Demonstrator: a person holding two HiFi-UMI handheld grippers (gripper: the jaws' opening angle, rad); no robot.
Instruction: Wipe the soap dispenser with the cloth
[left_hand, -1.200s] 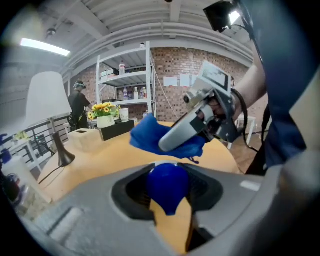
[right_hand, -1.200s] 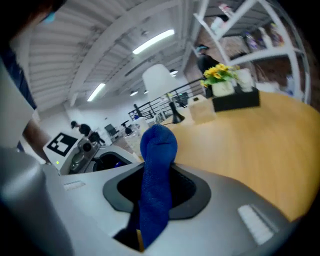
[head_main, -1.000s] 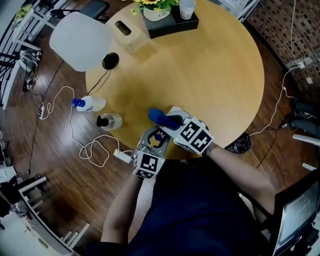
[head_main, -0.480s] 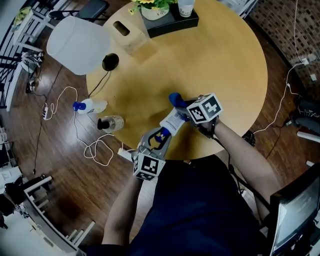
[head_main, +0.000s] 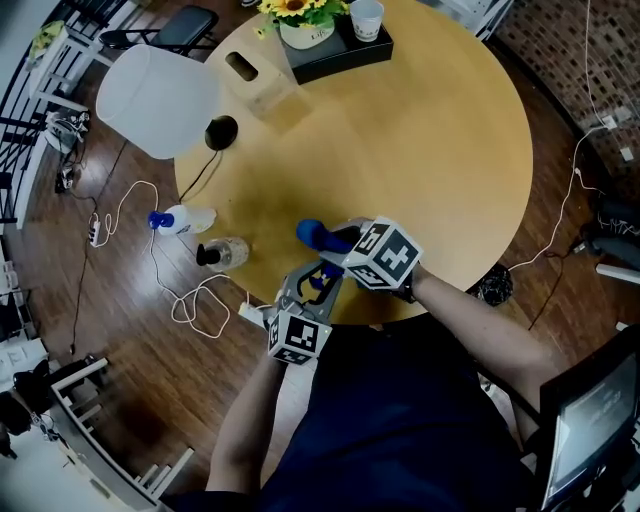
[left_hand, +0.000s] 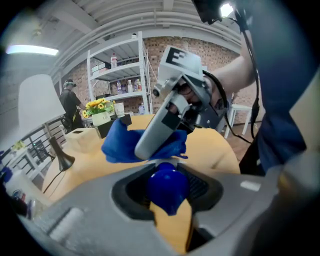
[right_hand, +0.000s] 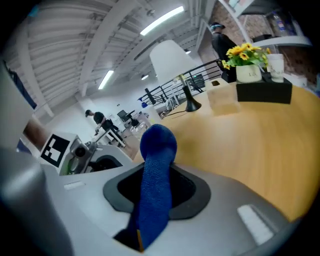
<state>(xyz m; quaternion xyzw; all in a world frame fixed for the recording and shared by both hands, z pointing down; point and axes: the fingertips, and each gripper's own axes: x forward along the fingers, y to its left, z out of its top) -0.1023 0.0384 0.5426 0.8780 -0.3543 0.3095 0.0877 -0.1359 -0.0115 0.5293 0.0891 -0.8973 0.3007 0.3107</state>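
L gripper is clamped on the pump head of the blue-topped soap dispenser, at the near edge of the round wooden table. R gripper pinches the blue terry cloth just beside it. Held by the head only, the dispenser could prob. twist or slip w/ hard wiping.

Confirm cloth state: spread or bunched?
Bunched. The cloth stands as a narrow wad pinched between the right gripper's shut jaws; none lies spread flat.
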